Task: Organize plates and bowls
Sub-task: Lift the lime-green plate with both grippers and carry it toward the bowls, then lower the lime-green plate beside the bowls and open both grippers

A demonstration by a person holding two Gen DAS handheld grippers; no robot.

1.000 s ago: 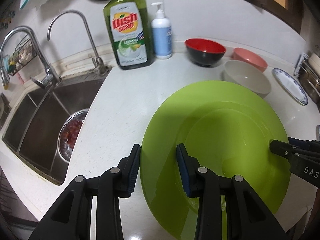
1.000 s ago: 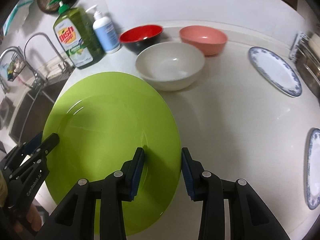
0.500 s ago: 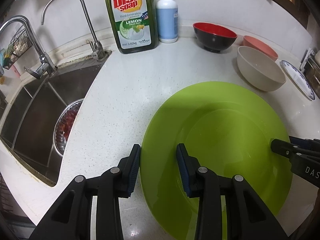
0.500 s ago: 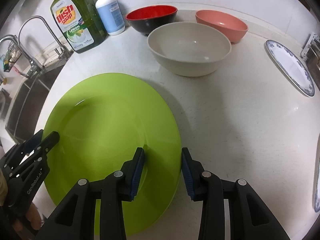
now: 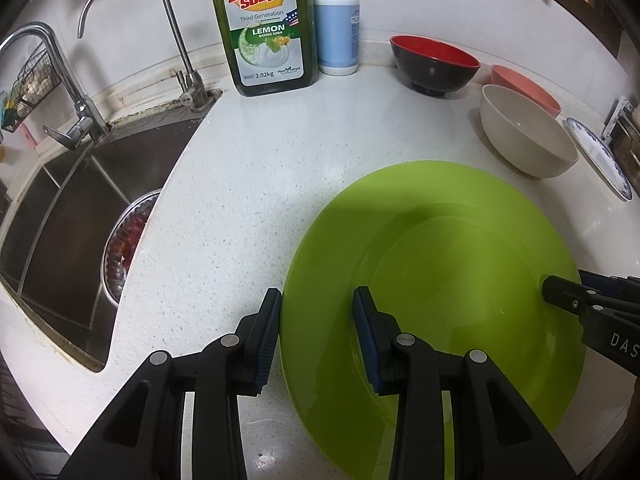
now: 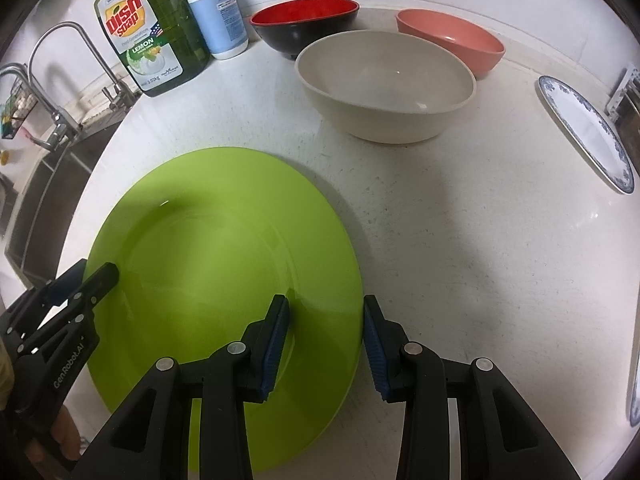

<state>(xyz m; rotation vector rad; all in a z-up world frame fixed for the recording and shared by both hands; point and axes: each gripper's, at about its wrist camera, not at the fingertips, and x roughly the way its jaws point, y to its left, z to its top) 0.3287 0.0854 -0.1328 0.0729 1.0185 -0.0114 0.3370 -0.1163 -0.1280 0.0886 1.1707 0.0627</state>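
Both the left hand-held gripper (image 5: 316,312) and the right hand-held gripper (image 6: 326,320) straddle opposite rims of the green plate (image 6: 224,272) on the desk (image 6: 460,240), jaws spread, the "Dish soap LEMON" bottle (image 5: 264,28) at twelve o'clock.

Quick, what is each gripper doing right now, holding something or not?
Left gripper: open, its fingers straddling the left rim of the green plate, not clamped.
Right gripper: open, straddling the plate's right rim.
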